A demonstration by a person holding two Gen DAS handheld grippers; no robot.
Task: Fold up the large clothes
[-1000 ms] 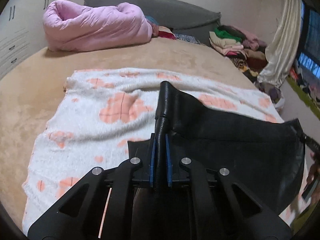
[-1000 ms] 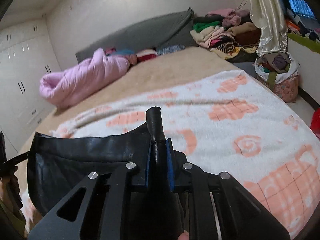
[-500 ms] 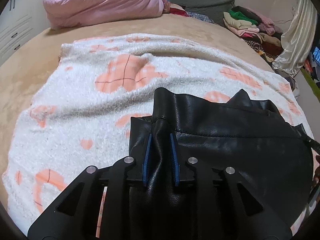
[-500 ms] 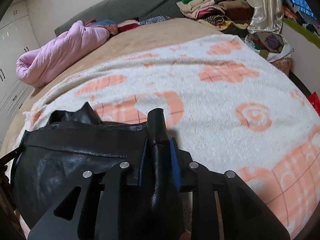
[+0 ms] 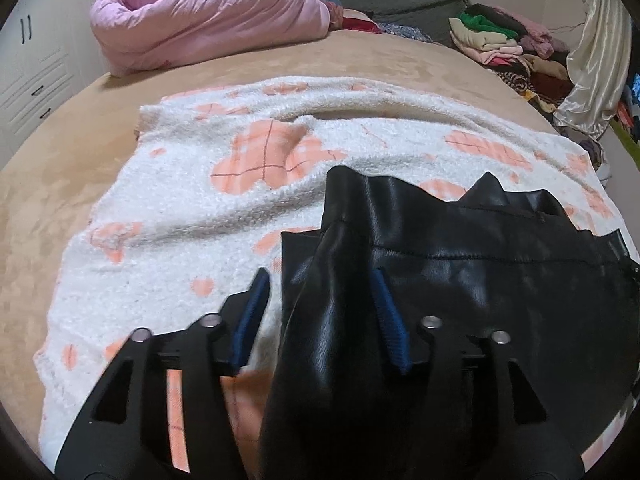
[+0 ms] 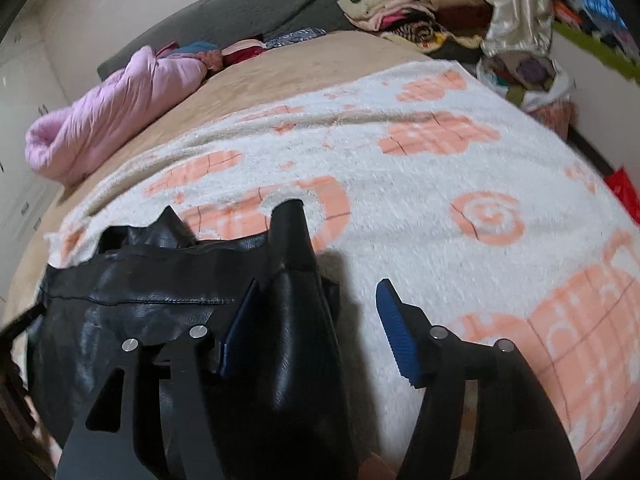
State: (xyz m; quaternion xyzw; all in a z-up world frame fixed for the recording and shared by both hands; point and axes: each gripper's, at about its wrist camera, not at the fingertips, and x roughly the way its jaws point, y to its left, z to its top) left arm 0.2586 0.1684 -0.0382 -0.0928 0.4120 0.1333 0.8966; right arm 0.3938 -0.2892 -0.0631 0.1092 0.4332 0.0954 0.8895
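A black leather garment (image 5: 480,280) lies on a white blanket with orange patches (image 5: 180,208) on the bed. It also shows in the right wrist view (image 6: 140,312). My left gripper (image 5: 320,280) is open, with the garment's left corner standing loose between its blue pads (image 5: 252,316). My right gripper (image 6: 316,292) is open too, and the garment's right corner rises between its pads (image 6: 396,336), leaning toward the left one.
A rolled pink quilt (image 5: 208,16) lies at the head of the tan bed (image 5: 52,160). A pile of folded clothes (image 5: 504,44) and a cream curtain (image 5: 596,60) stand at the right. A white wardrobe (image 5: 28,64) is at the left.
Both grippers lowered the black garment onto the blanket and then opened. The pinched corners are now released and stand loose between the spread fingers.
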